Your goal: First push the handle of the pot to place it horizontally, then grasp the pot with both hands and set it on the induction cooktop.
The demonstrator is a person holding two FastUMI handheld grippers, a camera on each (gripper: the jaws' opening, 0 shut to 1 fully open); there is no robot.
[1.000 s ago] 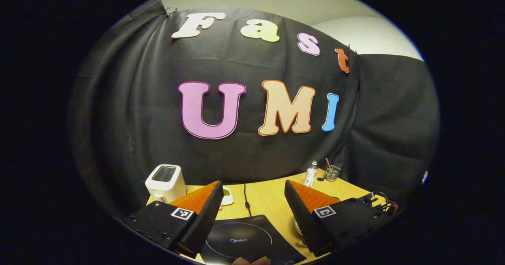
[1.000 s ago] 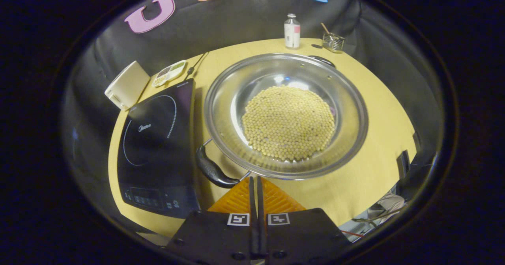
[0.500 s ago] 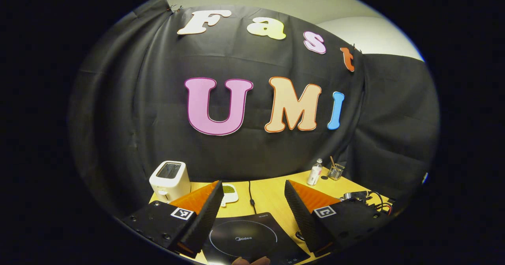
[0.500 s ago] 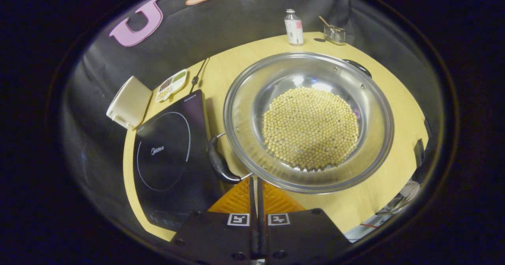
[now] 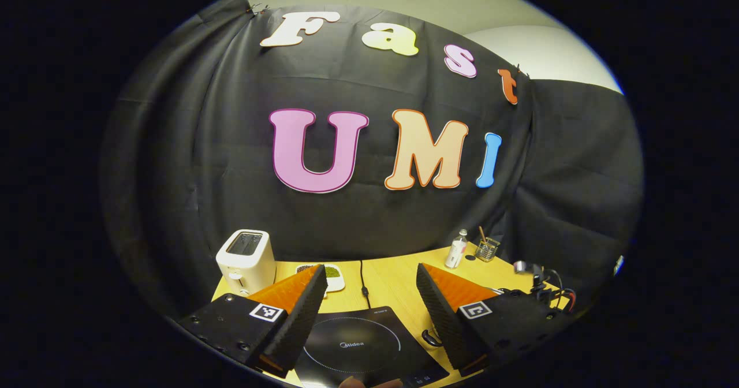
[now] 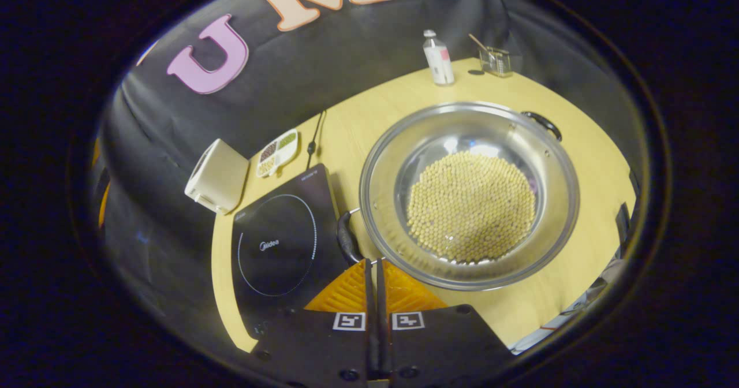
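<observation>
A steel pot (image 6: 469,194) of yellow beans sits on the wooden table (image 6: 375,102), right of the induction cooktop (image 6: 281,248). The right gripper (image 6: 373,267), jaws clenched empty, has its tips just beside the pot's near-left handle (image 6: 345,239). The left gripper (image 5: 369,284), jaws released, hangs above the cooktop.

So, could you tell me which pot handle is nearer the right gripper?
The handle beside the cooktop; the other handle sits on the pot's far rim.
</observation>
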